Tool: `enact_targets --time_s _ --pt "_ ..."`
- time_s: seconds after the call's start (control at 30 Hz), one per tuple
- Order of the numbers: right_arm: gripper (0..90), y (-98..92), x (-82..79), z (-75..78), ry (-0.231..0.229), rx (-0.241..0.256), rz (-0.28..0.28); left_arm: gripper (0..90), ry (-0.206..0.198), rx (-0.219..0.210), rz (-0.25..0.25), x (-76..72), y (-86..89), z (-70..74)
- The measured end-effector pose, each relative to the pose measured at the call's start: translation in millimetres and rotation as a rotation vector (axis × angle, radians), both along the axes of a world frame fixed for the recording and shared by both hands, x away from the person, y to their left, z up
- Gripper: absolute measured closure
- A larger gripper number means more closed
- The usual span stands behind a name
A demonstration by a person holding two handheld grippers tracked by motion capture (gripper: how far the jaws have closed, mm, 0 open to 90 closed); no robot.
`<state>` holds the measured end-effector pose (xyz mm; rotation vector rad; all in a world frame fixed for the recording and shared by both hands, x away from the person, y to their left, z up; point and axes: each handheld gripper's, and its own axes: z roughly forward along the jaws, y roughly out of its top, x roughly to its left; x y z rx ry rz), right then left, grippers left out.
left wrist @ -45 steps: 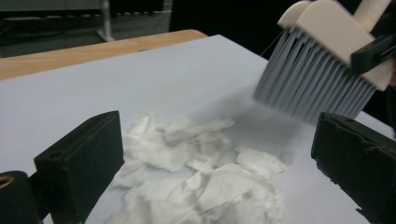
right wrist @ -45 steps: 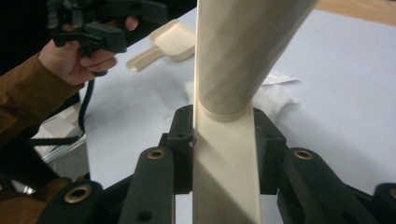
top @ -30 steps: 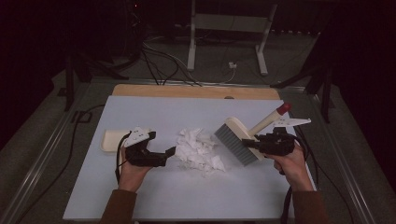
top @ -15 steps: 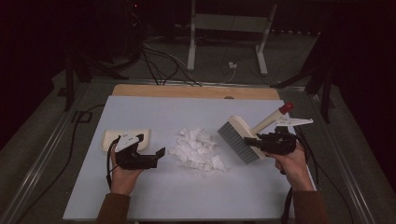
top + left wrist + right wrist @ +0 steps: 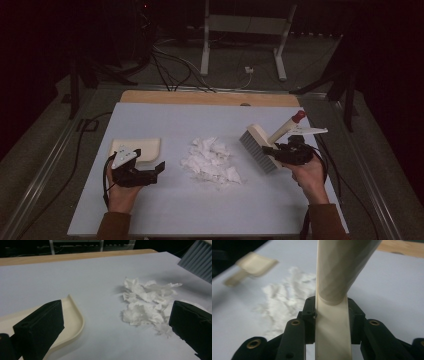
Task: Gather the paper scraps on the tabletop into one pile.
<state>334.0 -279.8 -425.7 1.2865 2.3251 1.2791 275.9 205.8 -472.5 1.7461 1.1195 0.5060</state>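
On the pale blue tabletop (image 5: 165, 210), the released left tool (image 5: 156, 171) should clamp the cream plastic dustpan (image 5: 145, 147) just behind it, while the right tool (image 5: 270, 150), clenched on the cream hand brush (image 5: 260, 147), sweeps the white paper scraps (image 5: 212, 160) lying between them.

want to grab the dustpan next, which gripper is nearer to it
Left. The left gripper sits right beside the dustpan, jaws open. The right gripper is across the paper scraps, shut on the brush.
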Motion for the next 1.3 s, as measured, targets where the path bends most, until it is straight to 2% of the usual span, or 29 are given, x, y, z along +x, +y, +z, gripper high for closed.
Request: enact_targets --time_s 0.1,0.23,0.4,0.5,0.73,1.0,1.07,1.3 --pt "67.5 4.0 2.4 -5.4 0.013 -0.067 -0.041 0.7 0.003 0.002 0.014 -4.3 6.6 -1.8" --pt "67.5 9.7 5.9 -13.7 0.032 -0.151 -0.059 0.7 0.011 -0.004 0.024 -9.5 13.1 -5.6" --pt "67.5 15.2 11.7 -25.2 0.069 -0.188 -0.058 0.7 0.022 -0.009 0.03 -12.8 17.0 -10.0" --pt "67.4 16.7 15.5 -31.2 0.076 -0.201 -0.056 0.7 0.023 -0.014 0.032 -12.9 18.3 -10.3" --pt "66.8 20.8 19.8 -31.1 0.083 -0.201 -0.036 0.7 0.029 -0.014 0.033 -12.8 17.1 -12.6" --pt "64.5 25.4 24.9 -31.8 0.053 -0.181 -0.046 0.7 0.033 -0.012 0.03 -12.6 16.9 -13.5" --pt "65.6 26.8 25.5 -31.1 0.042 -0.18 -0.058 0.7 0.033 -0.013 0.029 -12.5 16.5 -13.7" --pt "67.2 34.6 21.5 -28.9 0.06 -0.183 -0.144 0.7 0.033 -0.014 0.035 -12.6 17.5 -14.0"
